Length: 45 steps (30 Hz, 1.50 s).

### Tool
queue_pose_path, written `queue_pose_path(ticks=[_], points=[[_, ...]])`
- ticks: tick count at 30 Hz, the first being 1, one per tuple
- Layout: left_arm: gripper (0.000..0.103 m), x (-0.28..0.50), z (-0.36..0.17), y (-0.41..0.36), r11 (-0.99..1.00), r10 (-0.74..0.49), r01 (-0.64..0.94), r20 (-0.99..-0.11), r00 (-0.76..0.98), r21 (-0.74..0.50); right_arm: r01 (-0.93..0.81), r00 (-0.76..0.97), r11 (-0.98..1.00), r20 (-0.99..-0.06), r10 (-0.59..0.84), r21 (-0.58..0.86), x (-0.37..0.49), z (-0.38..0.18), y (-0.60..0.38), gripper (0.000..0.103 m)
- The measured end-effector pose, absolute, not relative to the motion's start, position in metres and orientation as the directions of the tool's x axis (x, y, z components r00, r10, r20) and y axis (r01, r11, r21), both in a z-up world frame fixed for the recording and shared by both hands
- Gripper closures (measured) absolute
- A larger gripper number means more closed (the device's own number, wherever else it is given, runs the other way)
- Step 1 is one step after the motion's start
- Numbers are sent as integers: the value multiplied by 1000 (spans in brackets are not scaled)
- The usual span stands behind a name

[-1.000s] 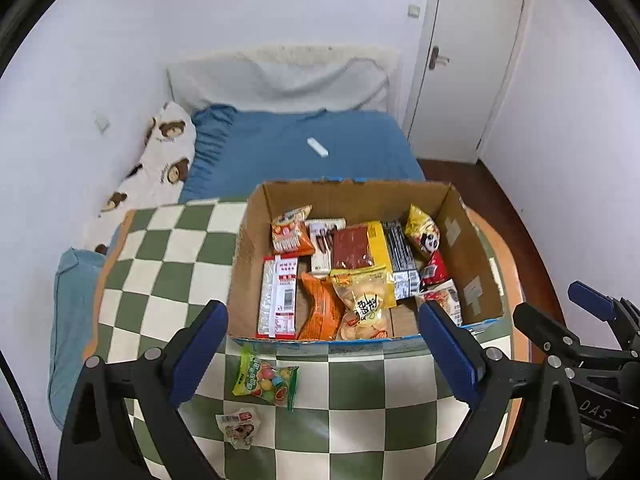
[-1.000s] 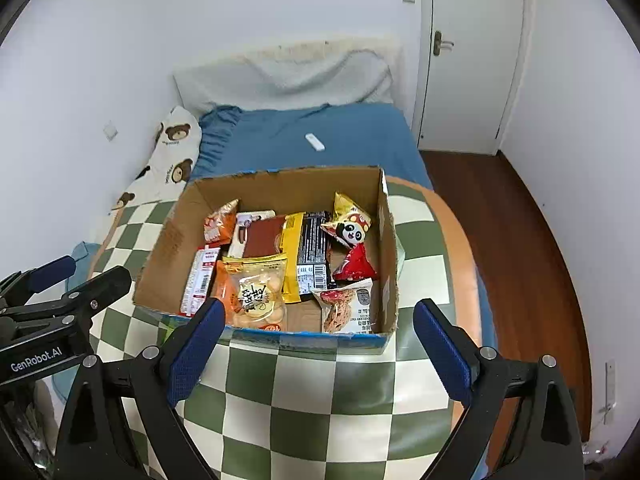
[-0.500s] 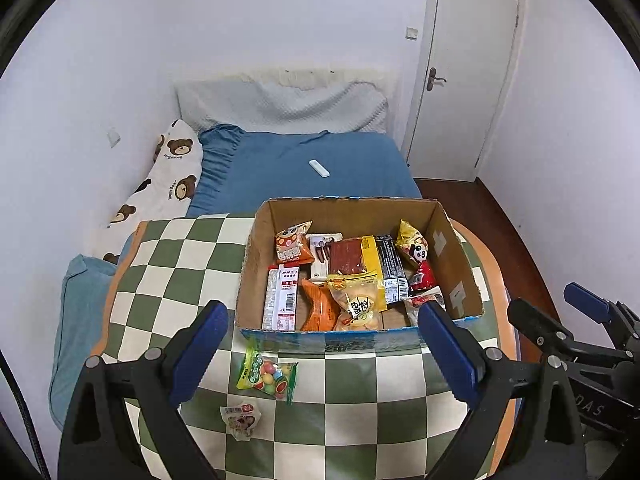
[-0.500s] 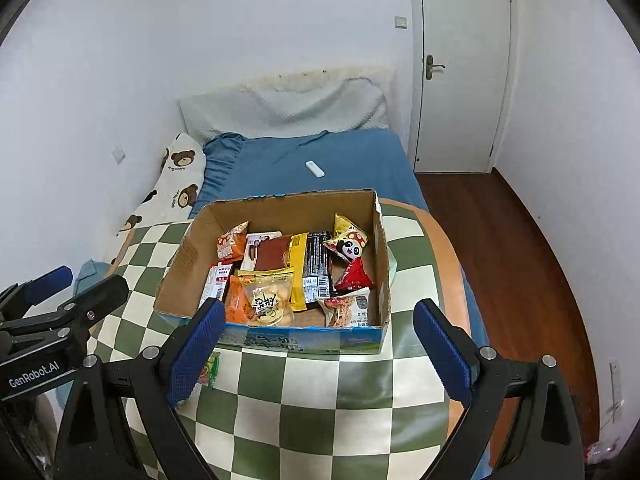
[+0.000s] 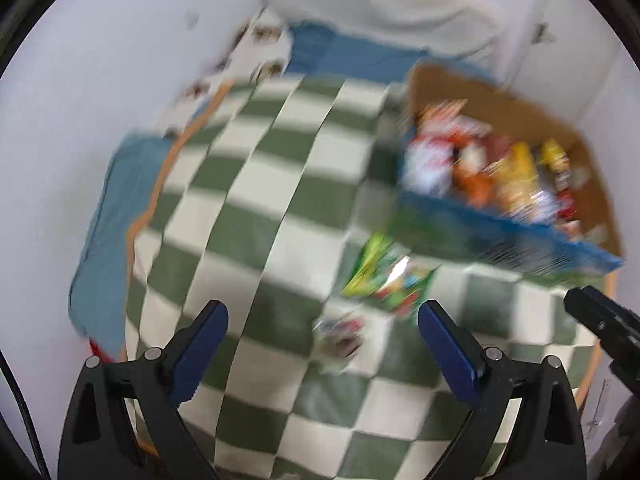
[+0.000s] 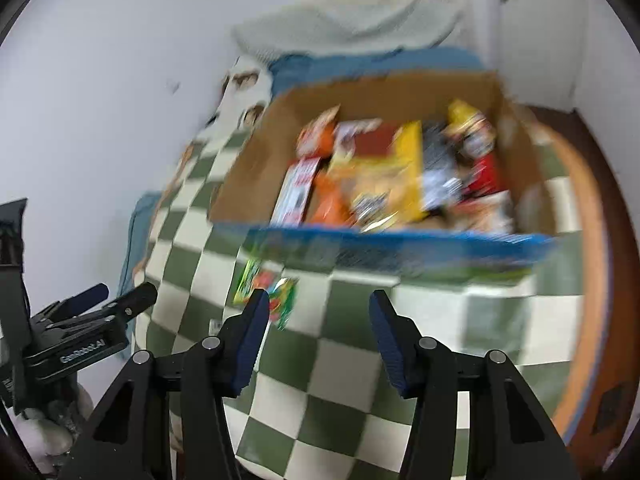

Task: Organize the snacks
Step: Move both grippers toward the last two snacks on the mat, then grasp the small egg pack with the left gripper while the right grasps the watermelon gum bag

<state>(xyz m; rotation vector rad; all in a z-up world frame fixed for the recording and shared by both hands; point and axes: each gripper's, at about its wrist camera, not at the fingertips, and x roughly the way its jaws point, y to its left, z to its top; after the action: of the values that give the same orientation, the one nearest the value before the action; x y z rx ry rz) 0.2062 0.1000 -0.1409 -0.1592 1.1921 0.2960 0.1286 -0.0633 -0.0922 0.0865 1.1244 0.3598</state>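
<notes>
Gaping wide at the bottom of its own blurred view, the left gripper (image 5: 322, 344) holds nothing; a small snack packet (image 5: 339, 334) lies on the checkered tablecloth (image 5: 248, 216) between its blue fingertips (image 5: 204, 336). Just above, right of centre, a green candy bag (image 5: 386, 278) lies against the front of the cardboard box (image 5: 492, 236), which fills the upper right and is packed with snack packets (image 5: 496, 176). The right gripper (image 6: 316, 334) is parted more narrowly, also empty, low in its view below the box (image 6: 400, 246), the candy bag (image 6: 268, 292) beside its left fingertip.
</notes>
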Motion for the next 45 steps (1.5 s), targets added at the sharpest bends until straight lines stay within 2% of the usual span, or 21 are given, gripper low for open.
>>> queue_pose_path(ticks=[2,5,9,10,12,13,14,17,22,25,27,30,32,33,34,37,41,45], points=[[6,207,-167,110,945,128,-326,-953,273,34,-255,330,929,-878,346,269,135,-116,-47,48],[6,214,-208,118,943,26,-330,-984,178,-35,-280,262,921,-901,346,272,143,-150,-21,48],[6,233,-264,106,963,-63,-257,-995,71,-79,-367,237,902,-915,325,225,151,-172,11,48],[9,237,-271,105,965,-77,-247,-995,69,-92,-398,229,892,-919,320,212,154,-176,21,48],[35,241,-281,106,965,-75,-248,-995,70,-90,-456,219,871,-925,309,183,159,-181,35,48],[54,242,-284,109,960,-88,-261,-994,64,-101,-496,218,855,-932,289,150,163,-185,45,47],[56,241,-284,112,958,-90,-267,-994,67,-105,-522,205,841,-937,283,140,164,-187,51,46],[57,232,-277,122,955,-66,-281,-993,94,-90,-622,164,777,-954,249,96,173,-198,75,41],[57,208,-278,148,924,-79,-367,-993,92,-107,-770,99,637,-980,175,36,174,-231,119,40],[57,199,-279,154,906,-90,-406,-991,98,-122,-806,135,589,-986,102,-50,171,-251,136,38],[57,195,-280,156,894,-96,-429,-990,103,-131,-780,135,623,-987,82,-55,173,-253,138,38],[57,188,-281,156,884,-103,-446,-989,106,-139,-685,21,723,-990,138,86,178,-250,130,38],[57,184,-283,157,878,-109,-455,-988,109,-147,-588,-148,749,-951,271,305,180,-245,123,38],[57,183,-282,157,877,-110,-457,-988,110,-149,-569,-158,756,-945,287,324,180,-242,122,38],[57,181,-283,157,876,-111,-459,-988,110,-150,-597,-117,745,-952,285,296,178,-233,122,38],[57,173,-280,150,875,-110,-460,-988,111,-149,-740,44,667,-983,180,89,168,-224,133,38],[57,172,-281,153,876,-109,-458,-988,110,-148,-864,191,482,-981,41,-148,162,-243,155,38],[57,166,-285,155,867,-119,-472,-986,115,-160,-867,199,458,-979,-45,-197,173,-274,164,36]])
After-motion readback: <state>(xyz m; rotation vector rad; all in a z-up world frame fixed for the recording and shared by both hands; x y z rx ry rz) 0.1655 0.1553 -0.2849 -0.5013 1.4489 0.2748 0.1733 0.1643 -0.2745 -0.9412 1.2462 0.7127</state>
